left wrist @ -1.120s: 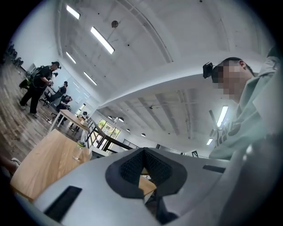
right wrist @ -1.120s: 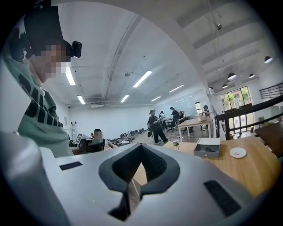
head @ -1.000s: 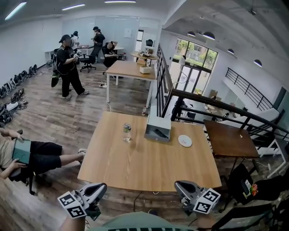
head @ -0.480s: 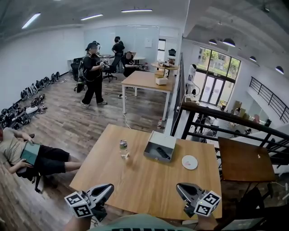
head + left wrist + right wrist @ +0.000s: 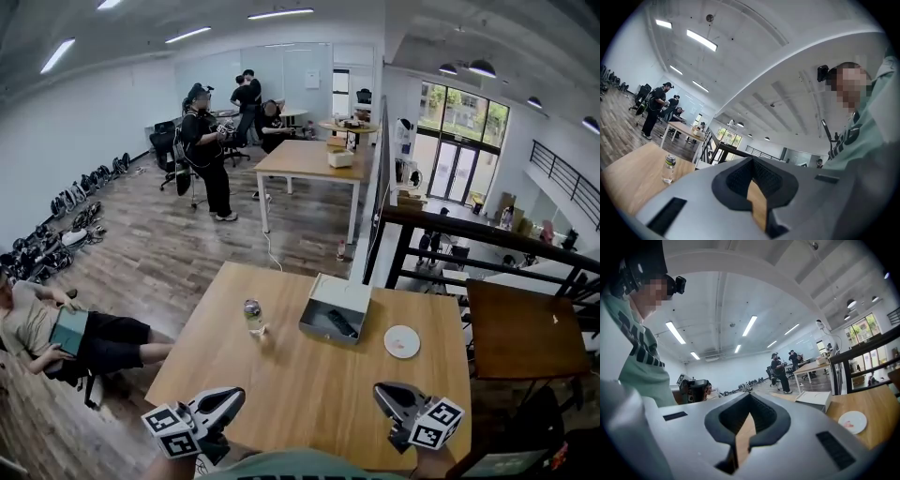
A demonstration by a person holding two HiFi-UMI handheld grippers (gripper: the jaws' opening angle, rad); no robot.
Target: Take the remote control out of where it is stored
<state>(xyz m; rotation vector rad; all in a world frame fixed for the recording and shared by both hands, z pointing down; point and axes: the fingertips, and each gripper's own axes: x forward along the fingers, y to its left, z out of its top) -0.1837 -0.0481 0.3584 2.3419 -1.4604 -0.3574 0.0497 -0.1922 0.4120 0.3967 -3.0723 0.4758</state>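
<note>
A black remote control lies inside an open grey box at the far middle of the wooden table. Both grippers hover over the table's near edge, well short of the box. My left gripper is at the lower left, its jaws together with nothing between them. My right gripper is at the lower right, also shut and empty. In the right gripper view the box shows beyond the closed jaws. The left gripper view shows closed jaws only.
A small bottle stands left of the box, and a white plate lies right of it. A dark brown table and a black railing are at the right. A person sits at the left; others stand far back.
The view has closed in on the table. Both grippers have moved forward from in front of the table's near edge to over it, still shut.
</note>
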